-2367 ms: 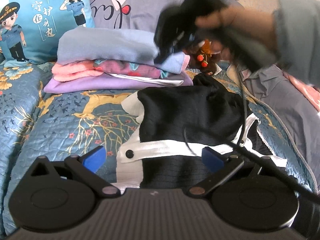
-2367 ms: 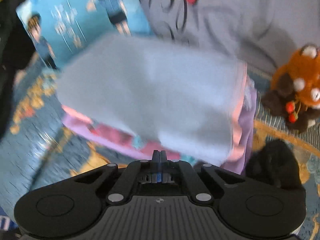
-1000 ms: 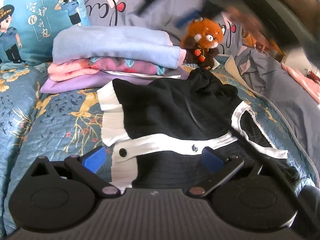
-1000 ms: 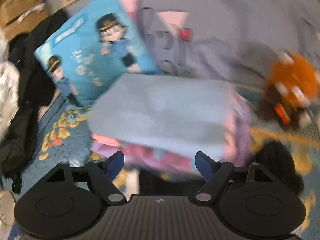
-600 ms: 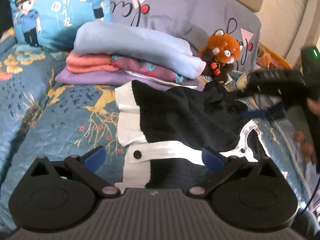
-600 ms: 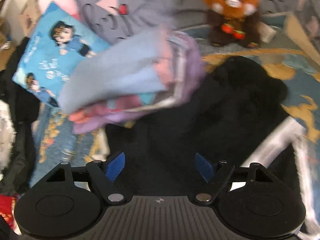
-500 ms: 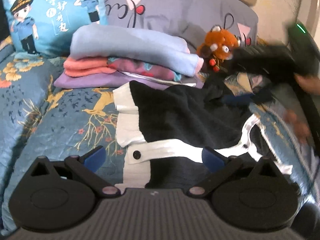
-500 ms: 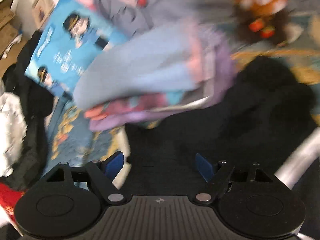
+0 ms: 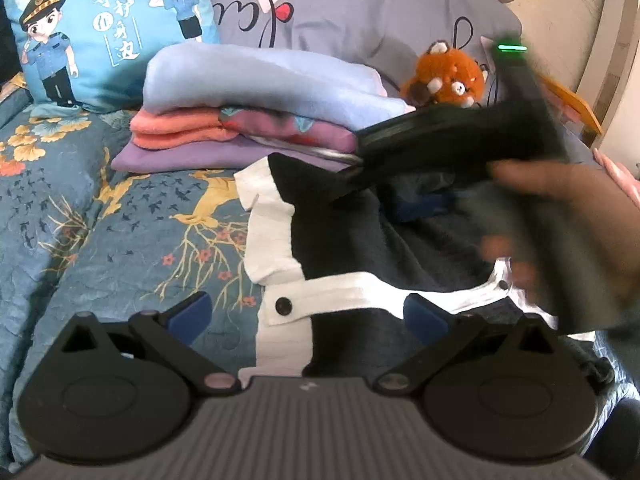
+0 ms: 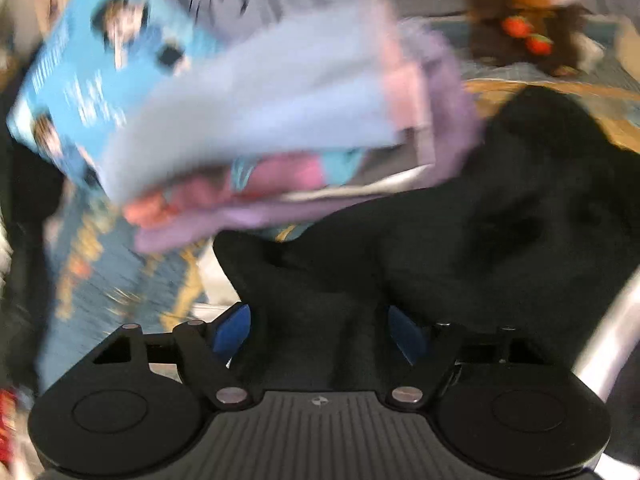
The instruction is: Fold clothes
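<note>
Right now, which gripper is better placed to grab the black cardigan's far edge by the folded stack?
Right. The right gripper is open, low over the black cardigan near the folded stack. The left gripper sits open at the near white hem.

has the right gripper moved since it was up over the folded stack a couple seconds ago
Yes. In the left wrist view the right gripper has come down from beside the folded stack to the black garment, below the plush toy.
</note>
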`<state>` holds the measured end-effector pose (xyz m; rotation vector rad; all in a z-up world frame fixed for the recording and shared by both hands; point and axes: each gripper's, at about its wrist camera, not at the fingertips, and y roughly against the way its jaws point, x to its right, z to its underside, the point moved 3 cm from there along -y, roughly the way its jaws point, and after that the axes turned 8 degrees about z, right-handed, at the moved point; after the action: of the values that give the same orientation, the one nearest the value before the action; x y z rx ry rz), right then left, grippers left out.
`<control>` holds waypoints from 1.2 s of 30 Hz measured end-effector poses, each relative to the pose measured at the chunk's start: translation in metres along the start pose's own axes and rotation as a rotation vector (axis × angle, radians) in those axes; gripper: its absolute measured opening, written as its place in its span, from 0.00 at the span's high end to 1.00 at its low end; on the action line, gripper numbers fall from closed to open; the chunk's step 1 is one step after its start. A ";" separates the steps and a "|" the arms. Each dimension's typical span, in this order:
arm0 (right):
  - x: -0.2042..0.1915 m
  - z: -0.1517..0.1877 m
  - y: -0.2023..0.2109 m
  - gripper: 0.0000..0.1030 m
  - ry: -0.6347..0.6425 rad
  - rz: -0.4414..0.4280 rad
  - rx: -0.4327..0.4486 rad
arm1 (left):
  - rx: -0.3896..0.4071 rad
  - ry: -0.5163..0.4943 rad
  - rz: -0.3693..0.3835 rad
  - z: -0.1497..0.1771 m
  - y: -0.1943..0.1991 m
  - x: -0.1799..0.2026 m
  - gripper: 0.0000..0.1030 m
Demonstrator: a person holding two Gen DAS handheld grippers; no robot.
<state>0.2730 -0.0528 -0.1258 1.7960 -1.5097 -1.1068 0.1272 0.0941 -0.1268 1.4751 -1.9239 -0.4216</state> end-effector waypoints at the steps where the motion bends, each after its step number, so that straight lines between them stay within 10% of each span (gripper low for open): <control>1: 0.013 0.002 0.017 0.21 -0.009 0.002 0.016 | 0.000 -0.004 -0.003 0.000 0.000 0.001 0.00; 12: 0.186 0.097 0.146 0.13 -0.184 0.334 0.028 | 0.021 -0.106 -0.047 0.007 -0.005 0.022 0.00; 25: 0.232 0.158 0.143 0.14 -0.395 0.297 -0.092 | -0.031 -0.165 -0.054 0.022 0.001 0.046 0.00; 33: 0.203 0.171 0.161 0.18 -0.484 -0.030 0.192 | -0.060 -0.256 -0.153 0.045 0.023 0.077 0.00; 36: 0.187 0.175 0.170 0.25 -0.423 0.030 0.218 | -0.062 -0.227 -0.127 0.054 0.036 0.087 0.00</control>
<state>0.0415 -0.2549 -0.1225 1.7434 -1.9605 -1.4186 0.0527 0.0163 -0.1167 1.5706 -1.9752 -0.7276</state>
